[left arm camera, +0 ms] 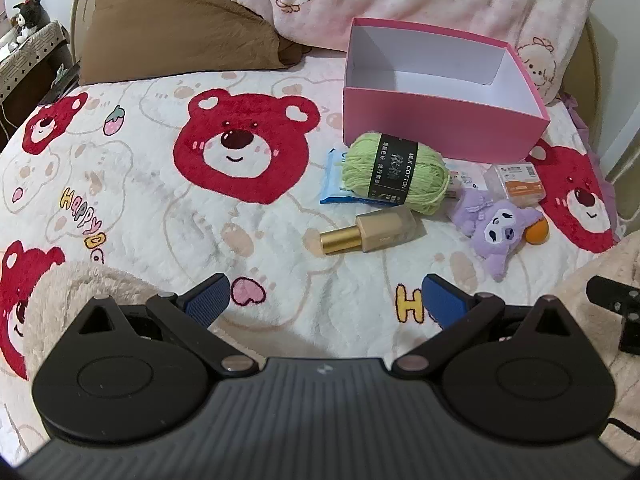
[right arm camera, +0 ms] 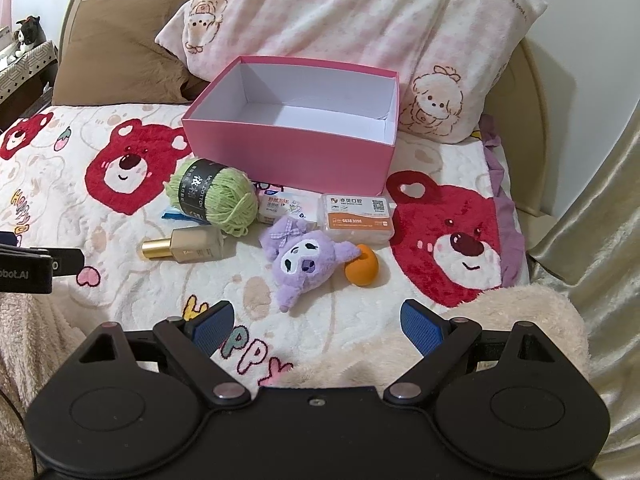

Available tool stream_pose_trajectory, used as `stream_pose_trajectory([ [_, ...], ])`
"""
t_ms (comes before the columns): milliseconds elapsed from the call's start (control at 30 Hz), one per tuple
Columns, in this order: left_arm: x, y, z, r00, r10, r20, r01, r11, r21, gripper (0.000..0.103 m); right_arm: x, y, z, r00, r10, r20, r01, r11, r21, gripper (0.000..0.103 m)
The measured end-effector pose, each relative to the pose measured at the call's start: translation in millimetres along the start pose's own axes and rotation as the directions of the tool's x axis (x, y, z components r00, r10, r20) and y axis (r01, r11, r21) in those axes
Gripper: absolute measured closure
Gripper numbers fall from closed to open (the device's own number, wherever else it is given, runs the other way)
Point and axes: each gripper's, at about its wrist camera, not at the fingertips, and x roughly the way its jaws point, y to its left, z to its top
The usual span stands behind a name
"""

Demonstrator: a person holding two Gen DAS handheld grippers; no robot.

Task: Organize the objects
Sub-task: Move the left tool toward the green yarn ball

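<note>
Right wrist view shows both sets of fingers (right arm camera: 316, 326) wide and empty low in frame, while the purple plush (right arm camera: 306, 264) at centre on the bed looks light and soft, best pinched across its head

Blue packet (left arm camera: 334, 176) is mostly buried under the yarn (left arm camera: 394, 172), so no clue what it is. Small white pack (right arm camera: 286, 206) is half covered by the plush (right arm camera: 308, 262), print too tiny to read. Left gripper body (right arm camera: 36, 268) is chopped off by the picture's left edge.
</note>
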Motion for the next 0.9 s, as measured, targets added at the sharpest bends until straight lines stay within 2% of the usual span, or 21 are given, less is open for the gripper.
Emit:
stream_pose_trajectory([
  [667, -4.5, -8.9, -8.4, 1.000, 0.009, 0.008, -0.009, 0.999, 0.033, 0.000, -0.4, -1.5, -2.7, 1.000, -0.004, 0.000, 0.004, 1.000, -0.002, 0.010],
  [900, -5.3, -4.7, -9.4, 0.998, -0.055, -0.017, 0.055, 0.998, -0.003, 0.000, -1.1, -2.6, -2.3, 1.000, -0.012, -0.002, 0.012, 1.000, -0.002, 0.010],
])
